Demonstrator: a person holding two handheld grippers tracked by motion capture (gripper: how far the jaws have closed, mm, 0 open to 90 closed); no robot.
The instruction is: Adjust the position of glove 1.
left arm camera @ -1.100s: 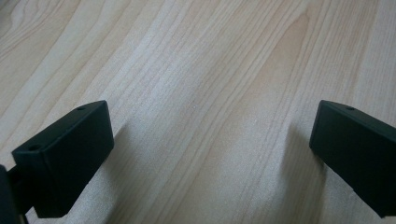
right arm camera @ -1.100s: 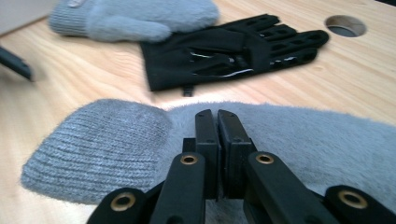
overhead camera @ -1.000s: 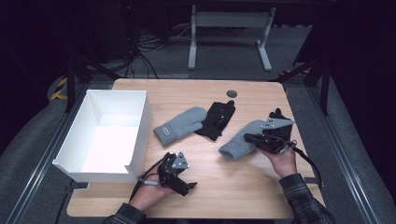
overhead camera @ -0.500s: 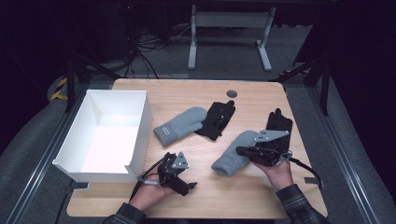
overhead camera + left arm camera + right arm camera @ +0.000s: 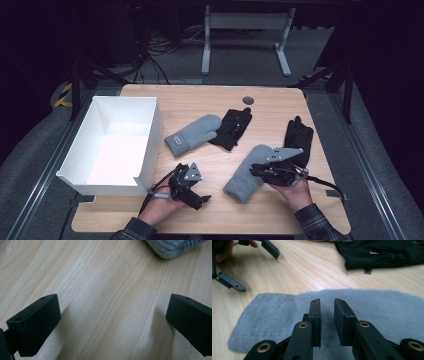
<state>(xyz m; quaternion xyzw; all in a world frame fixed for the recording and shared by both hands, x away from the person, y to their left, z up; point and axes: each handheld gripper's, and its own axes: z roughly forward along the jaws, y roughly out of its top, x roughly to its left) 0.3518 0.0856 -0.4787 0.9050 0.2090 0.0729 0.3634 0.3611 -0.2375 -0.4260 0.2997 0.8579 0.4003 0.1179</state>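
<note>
The grey knitted mitten (image 5: 248, 172) lies flat on the pale wooden worktop (image 5: 210, 100) near its front edge, soft and fuzzy, no label legible on it; the right gripper (image 5: 327, 305) sits over it, jaws just parted narrowly, nothing gripped; the left gripper (image 5: 191, 186) rests apart, jaws wide; the other grey mitten (image 5: 192, 133) bears a small unreadable patch.

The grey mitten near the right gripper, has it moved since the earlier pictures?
Yes. The grey mitten slid toward the table's near edge, away from the black glove it partly covered earlier.
</note>
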